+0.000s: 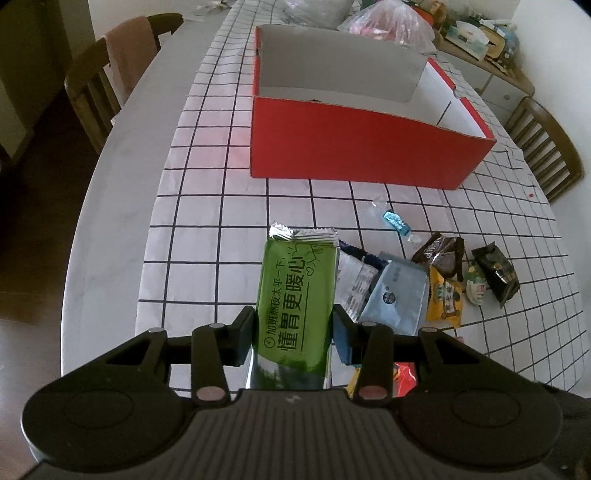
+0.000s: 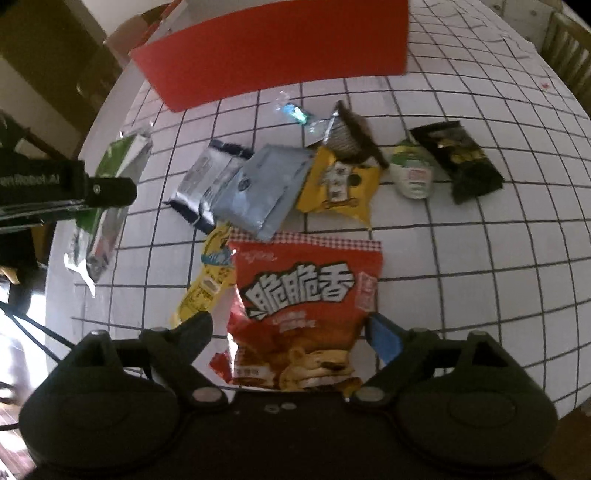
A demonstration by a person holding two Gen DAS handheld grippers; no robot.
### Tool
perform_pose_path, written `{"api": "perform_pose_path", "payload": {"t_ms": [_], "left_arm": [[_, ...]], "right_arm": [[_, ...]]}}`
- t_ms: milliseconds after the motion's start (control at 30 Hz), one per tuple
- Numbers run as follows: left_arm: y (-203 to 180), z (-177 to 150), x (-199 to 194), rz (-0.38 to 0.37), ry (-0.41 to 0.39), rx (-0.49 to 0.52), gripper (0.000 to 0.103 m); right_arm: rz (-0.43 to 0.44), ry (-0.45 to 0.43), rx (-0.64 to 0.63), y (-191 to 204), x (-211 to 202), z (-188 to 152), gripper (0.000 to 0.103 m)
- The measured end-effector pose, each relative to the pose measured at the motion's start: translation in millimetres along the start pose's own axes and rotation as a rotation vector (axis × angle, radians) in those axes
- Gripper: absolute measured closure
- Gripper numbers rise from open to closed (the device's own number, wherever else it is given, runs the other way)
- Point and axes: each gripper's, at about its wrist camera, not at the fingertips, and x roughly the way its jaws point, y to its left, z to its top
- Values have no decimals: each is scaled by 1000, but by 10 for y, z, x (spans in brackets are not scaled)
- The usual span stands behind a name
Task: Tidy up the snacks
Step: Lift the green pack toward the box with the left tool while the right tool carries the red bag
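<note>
My left gripper (image 1: 293,328) is shut on a green snack packet (image 1: 297,295) and holds it above the checked tablecloth; the packet also shows in the right wrist view (image 2: 110,192). The red open box (image 1: 354,147) stands further back on the table. My right gripper (image 2: 291,328) is open, its fingers on either side of a red snack bag (image 2: 303,314) that lies on the cloth. Several loose packets lie beyond it: a light blue pouch (image 2: 266,188), a yellow packet (image 2: 340,184), a dark packet (image 2: 458,162) and a blue candy (image 2: 295,112).
The red box's front wall (image 2: 273,51) is near the top of the right wrist view. Wooden chairs (image 1: 96,74) stand at the table's left and right (image 1: 550,147). Plastic bags and clutter (image 1: 391,22) sit behind the box. The table edge (image 1: 96,206) curves close on the left.
</note>
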Motion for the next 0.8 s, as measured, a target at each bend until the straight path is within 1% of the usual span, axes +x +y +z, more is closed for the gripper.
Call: {"api": "perform_pose_path", "payload": {"t_ms": [67,133,300,333,367,433,600,800], "left_arm": [[10,-13,-3,2,1,0,60],[16,-21,-6,3,1,0,60],[7,-34,-13,-5,-1,3,60],[5,-35,-15,-7,-2,3,60],[1,-39,-16,-8,-2,3,60],[-3,-43,-20,-12,-4,2,60],[-23,-55,-30,-16,-7,1,60],[-59,-74,-145,-32,-26,3,60]], "right_arm": [[-38,-3,-39,62,48,1,14],[-62,-4,-52,74,73,4,17],[-69,0,-47,6,106,12,22],[-59,0,-47,-4,105,14,27],[-55,0,-47,-6,98,16,27],[-53,-8,-52,-6,82,10,32],[-30,-36,-50,-35,0,-15,33],[-8,-86,-59,-76,-279,-10,33]]}}
